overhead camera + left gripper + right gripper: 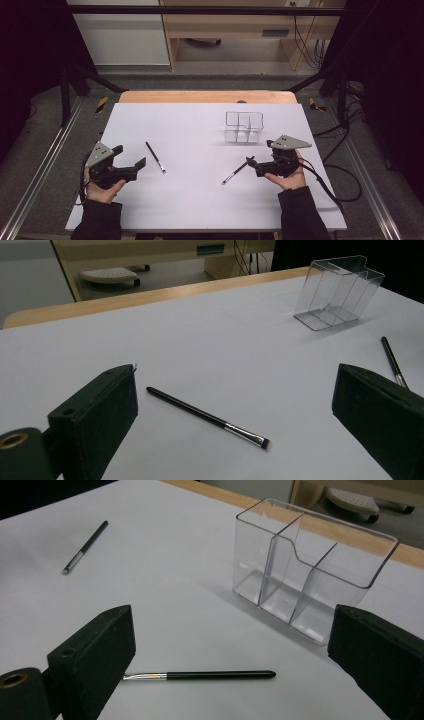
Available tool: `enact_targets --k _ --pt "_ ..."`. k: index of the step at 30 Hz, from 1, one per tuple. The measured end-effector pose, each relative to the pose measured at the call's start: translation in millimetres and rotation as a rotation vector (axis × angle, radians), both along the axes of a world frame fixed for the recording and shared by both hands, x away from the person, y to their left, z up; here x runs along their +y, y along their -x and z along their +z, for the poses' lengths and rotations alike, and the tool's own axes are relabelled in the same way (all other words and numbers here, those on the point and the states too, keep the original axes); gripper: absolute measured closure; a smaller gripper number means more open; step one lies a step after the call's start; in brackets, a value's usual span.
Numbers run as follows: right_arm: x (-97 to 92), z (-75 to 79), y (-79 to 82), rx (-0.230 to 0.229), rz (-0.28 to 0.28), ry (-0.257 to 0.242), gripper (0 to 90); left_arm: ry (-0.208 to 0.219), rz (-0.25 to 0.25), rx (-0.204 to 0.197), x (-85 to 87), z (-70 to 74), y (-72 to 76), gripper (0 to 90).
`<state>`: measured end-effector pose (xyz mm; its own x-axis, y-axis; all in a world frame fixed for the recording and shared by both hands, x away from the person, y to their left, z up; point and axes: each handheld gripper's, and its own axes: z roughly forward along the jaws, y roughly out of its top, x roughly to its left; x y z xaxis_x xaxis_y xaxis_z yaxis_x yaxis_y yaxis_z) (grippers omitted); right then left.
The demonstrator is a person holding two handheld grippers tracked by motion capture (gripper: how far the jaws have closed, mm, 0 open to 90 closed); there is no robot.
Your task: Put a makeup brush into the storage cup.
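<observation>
The desk (200, 200) carries a white sheet that covers it almost to every edge; a strip of bare wood shows along the far edge. The left gripper (131, 159) rests near the left edge, held by a hand (102, 190), its fingers (95, 415) wide apart with nothing between them. The right gripper (250, 163) sits near the right edge toward the near side, in the other hand (287, 177), fingers (95, 650) likewise spread and holding nothing.

Two thin black brushes lie flat on the sheet. The left brush (155, 157) lies left of the middle, just ahead of the left gripper, its bristle end pointing toward the near edge. The right brush (234, 174) lies right of the middle, just in front of the right gripper — its handle end close to the fingers, whether touching I cannot tell. Between the two brushes the sheet is bare, and the near edge has open room as well.

A clear plastic organizer (244, 127) stands upright toward the far right corner, divided into compartments — all of them empty
</observation>
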<state>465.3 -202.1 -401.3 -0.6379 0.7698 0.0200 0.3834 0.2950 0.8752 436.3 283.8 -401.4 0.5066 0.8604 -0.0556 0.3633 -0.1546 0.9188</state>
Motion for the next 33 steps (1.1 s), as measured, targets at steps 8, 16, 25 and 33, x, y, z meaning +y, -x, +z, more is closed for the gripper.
enact_targets --k 8,16,25,33 --pt "16.1 -10.9 -3.6 0.030 0.044 0.060 6.5 -0.013 -0.006 0.005 -2.7 -1.7 -0.4 3.6" --pt "25.4 -21.1 -7.5 0.053 0.072 0.101 7.4 -0.020 -0.010 0.011 -4.5 -3.5 -0.9 3.6" --pt "32.6 -32.8 -13.0 0.086 0.094 0.141 7.6 -0.020 -0.011 0.011 -4.6 -3.6 -0.8 3.7" --pt "36.0 -39.5 -16.7 0.099 0.115 0.163 8.3 -0.024 -0.012 0.013 -5.1 -4.0 -0.8 3.7"
